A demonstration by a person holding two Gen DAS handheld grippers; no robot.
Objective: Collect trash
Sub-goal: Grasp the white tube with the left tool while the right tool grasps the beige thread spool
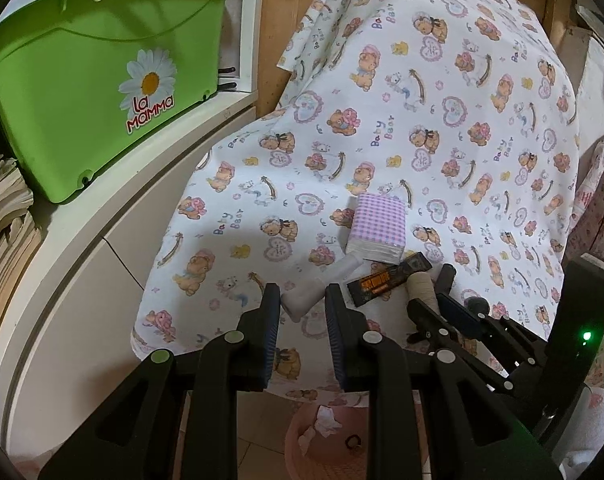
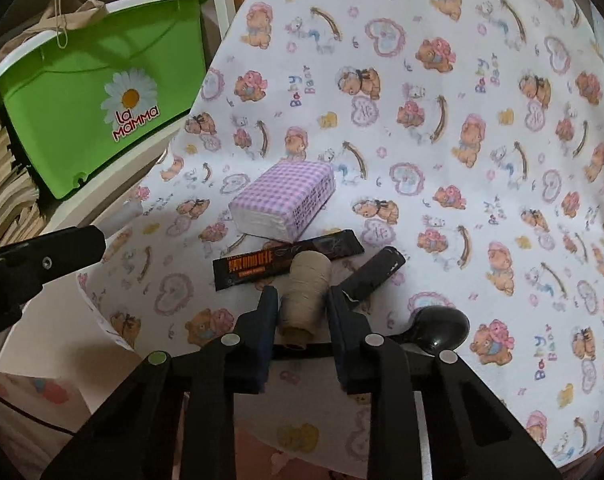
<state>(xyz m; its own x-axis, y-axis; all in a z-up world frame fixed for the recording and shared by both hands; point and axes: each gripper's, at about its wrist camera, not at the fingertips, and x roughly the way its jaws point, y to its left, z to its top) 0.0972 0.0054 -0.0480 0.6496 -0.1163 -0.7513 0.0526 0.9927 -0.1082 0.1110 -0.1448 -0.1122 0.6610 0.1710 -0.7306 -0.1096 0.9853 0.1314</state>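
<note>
Left wrist view: the left gripper (image 1: 302, 304) is seen with its jaws clamped on a white paper tube (image 1: 310, 296) at the near edge of the bear-print tabletop (image 1: 442, 120), above a pink bin (image 1: 302, 440). Right wrist view: the right gripper (image 2: 302, 304) is clamped on a beige thread spool (image 2: 302, 292); beyond lie a black sachet (image 2: 286, 260) and a checked tissue pack (image 2: 282, 200).

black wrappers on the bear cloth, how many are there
2: a long black sachet in front of the purple tissue pack, and a shorter black wrapper right of the thread spool. Others may be hidden behind the grippers.
</note>
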